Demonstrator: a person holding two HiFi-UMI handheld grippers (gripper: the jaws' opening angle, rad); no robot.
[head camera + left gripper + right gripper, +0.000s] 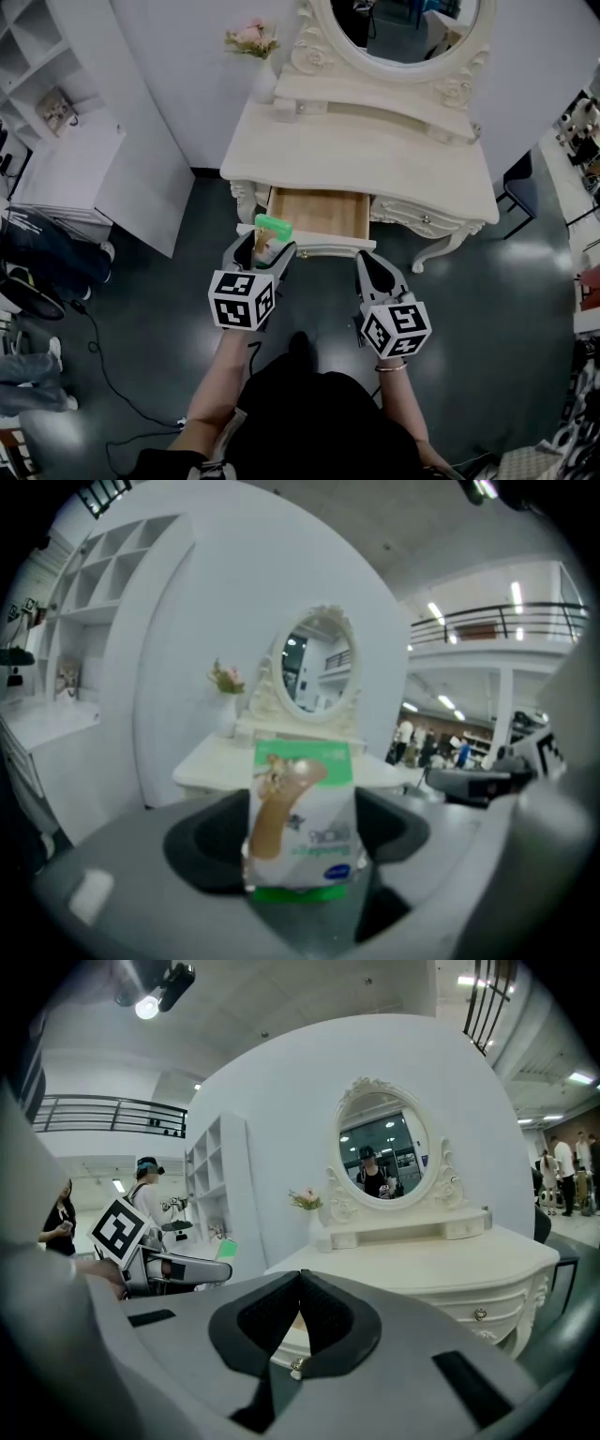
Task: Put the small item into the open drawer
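Bandage packet (302, 817), green-white: clamped in left hand-held gripper (302, 844), at open drawer's (323, 214) front-left corner; right hand-held gripper (300, 1314) closed, empty.

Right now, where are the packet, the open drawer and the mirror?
packet (302, 817), left gripper view, its printed front.
open drawer (323, 216), head view, bare wooden bottom.
mirror (382, 1152), right gripper view, centre of glass.

We see a cream dressing-table surface (375, 155) standing on a dark, glossy floor (525, 309). Along its back edge sits a low riser (375, 105) carrying an oval mirror (403, 23). A white vase of pink flowers (262, 80) stands at the back left corner. The wooden drawer (319, 214) hangs open at the front. A black cable (105, 382) lies on the floor to the left.
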